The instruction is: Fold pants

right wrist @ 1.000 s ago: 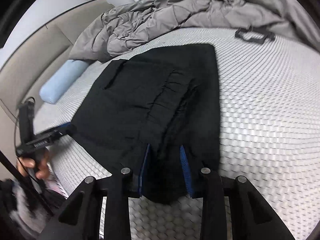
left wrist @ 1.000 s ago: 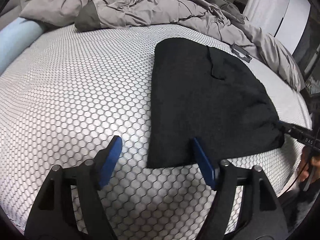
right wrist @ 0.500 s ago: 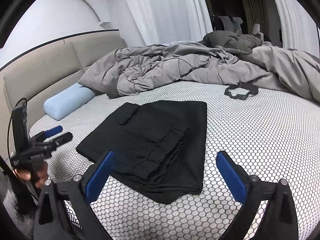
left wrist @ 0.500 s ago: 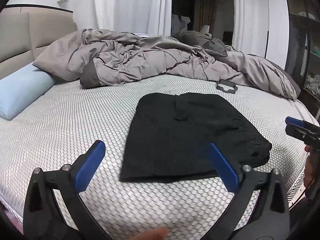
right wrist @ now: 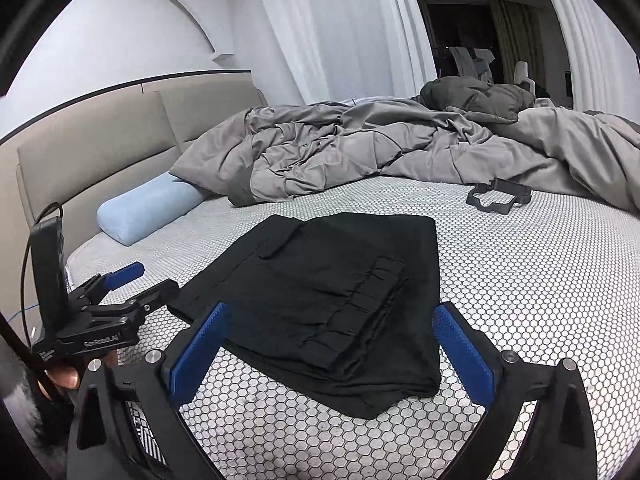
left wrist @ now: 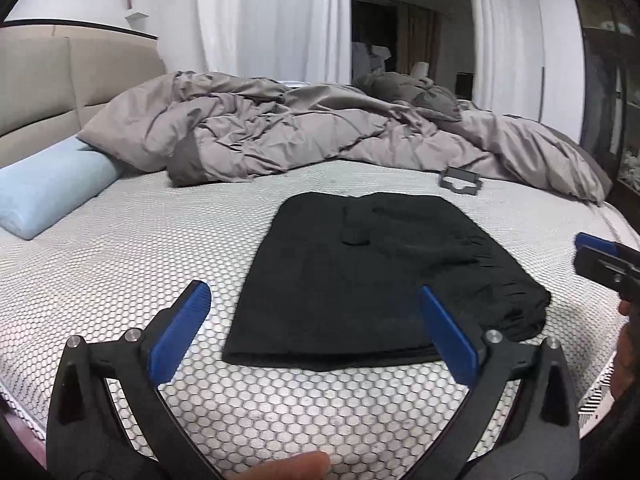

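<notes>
Both my claws have lifted back off the black pants (left wrist: pixel 372 280), their jaws having just been opening. My left gripper (left wrist: pixel 312 336) and right gripper (right wrist: pixel 332 352) now stand spread wide with nothing between the pads. Those pants lie folded flat on the honeycomb-patterned bed (left wrist: pixel 120 264), near the grey duvet (left wrist: pixel 320 136).

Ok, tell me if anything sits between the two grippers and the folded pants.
Nothing visible does. The black pants lie folded on the bed, just ahead of the open left gripper and right gripper. The small black frame lies beyond them.
</notes>
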A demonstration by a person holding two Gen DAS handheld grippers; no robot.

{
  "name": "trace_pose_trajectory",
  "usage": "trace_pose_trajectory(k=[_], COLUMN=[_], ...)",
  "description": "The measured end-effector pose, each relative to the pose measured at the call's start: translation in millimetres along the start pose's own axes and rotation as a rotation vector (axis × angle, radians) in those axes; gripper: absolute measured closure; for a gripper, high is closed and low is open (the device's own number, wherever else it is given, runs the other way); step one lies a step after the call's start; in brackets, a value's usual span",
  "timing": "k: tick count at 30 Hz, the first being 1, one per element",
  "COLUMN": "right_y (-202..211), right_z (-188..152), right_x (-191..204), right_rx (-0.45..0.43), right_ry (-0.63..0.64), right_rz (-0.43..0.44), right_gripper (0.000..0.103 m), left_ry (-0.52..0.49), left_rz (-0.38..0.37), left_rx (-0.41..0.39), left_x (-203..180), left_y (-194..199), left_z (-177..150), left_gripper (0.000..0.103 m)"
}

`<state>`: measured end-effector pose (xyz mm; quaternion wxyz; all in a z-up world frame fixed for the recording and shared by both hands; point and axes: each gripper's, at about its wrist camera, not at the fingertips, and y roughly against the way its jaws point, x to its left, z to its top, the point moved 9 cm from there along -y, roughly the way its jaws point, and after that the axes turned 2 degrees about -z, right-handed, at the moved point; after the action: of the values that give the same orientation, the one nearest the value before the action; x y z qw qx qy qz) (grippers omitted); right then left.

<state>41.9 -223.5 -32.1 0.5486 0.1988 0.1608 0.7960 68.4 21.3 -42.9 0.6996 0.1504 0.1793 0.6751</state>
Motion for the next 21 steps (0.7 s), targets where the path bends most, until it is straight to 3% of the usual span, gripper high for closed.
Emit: trace_pose_trajectory(k=[5, 21], right_y=[-1.4, -7.0], right_z=[-1.4, -1.4], right_x=[-0.6, 1.6], right_rx=[0.001, 0.005], right_ry=[-0.005, 0.008], right_rz=[0.002, 0.002], right_gripper=[0.0, 0.0], left_ry=[0.012, 0.008], left_rz=[0.069, 0.068], left_rx=[0.019, 0.011], left_x=[15.2, 31.7], left_y=[-6.9, -10.0], left_z=[-1.8, 1.6], left_gripper=[0.001, 0.001])
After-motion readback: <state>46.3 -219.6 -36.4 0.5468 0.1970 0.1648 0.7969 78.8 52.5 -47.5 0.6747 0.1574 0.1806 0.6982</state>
